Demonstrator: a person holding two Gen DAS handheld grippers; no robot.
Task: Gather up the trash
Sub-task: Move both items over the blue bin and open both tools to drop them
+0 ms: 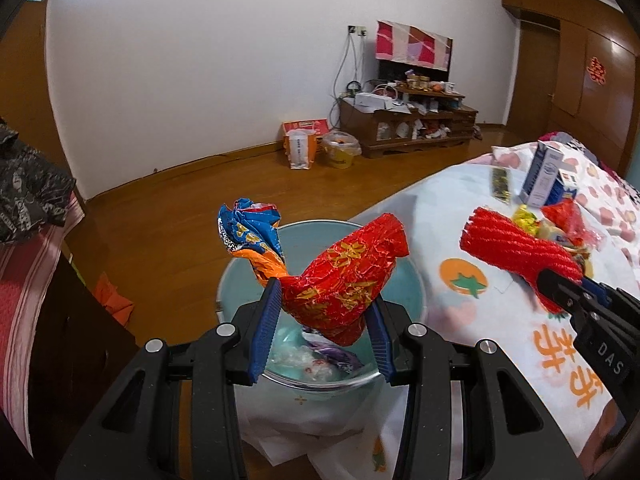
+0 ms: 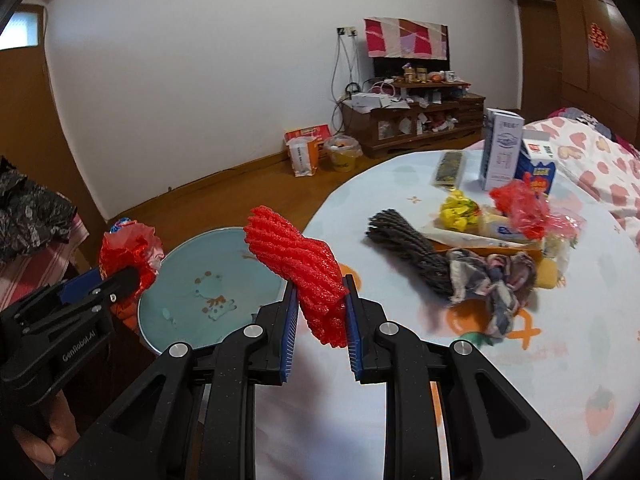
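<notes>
Directly below the left gripper [image 1: 322, 312] the teal bin [image 1: 240, 276] gapes open, only scraps lying at its bottom. The right gripper [image 2: 320, 312] has bare tablecloth [image 2: 340, 408] beneath it; ahead to its right a dark foam net [image 2: 408, 244], crumpled cloth [image 2: 492, 284] and cartons [image 2: 502, 148] crowd the way.

wrapper [image 1: 344, 276]: crinkled glossy foil | net sleeve [image 2: 308, 268]: ribbed foam | floor [image 1: 180, 208]: polished wood

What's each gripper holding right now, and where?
Left gripper: crumpled red wrapper, pinched at its lower middle. Right gripper: red foam net, pinched near its lower end.
</notes>
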